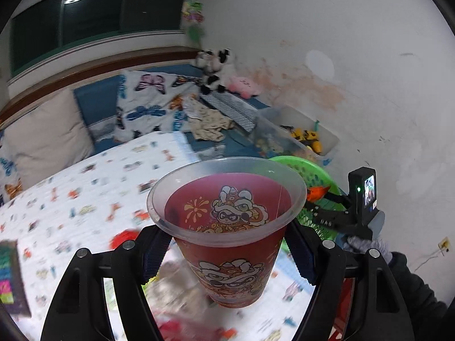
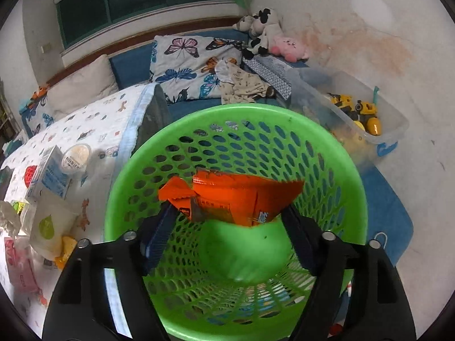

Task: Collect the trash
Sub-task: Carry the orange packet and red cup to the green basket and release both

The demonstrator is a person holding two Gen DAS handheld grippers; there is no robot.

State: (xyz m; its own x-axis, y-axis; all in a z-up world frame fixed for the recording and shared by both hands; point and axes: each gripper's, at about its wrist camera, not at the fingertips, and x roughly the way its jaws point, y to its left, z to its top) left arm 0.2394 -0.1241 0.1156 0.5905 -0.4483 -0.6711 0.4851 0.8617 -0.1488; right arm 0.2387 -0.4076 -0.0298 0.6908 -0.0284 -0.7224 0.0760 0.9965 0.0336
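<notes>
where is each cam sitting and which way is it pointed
Left wrist: on the left gripper, looking along its fingers at the red cup it grips, bed behind; the right gripper and the person's sleeve show at right.
Right wrist: on the right gripper, looking down into the green basket, orange wrapper between its fingers.
Shared: basket, wrapper, toy bin, butterfly pillow.

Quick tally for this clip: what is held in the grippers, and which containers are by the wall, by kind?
Cups: 1, red cup in the left gripper
Wrappers: 1, orange wrapper in the right gripper
Baskets: 1, green basket
Clear bins: 1, toy bin
Total: 4
</notes>
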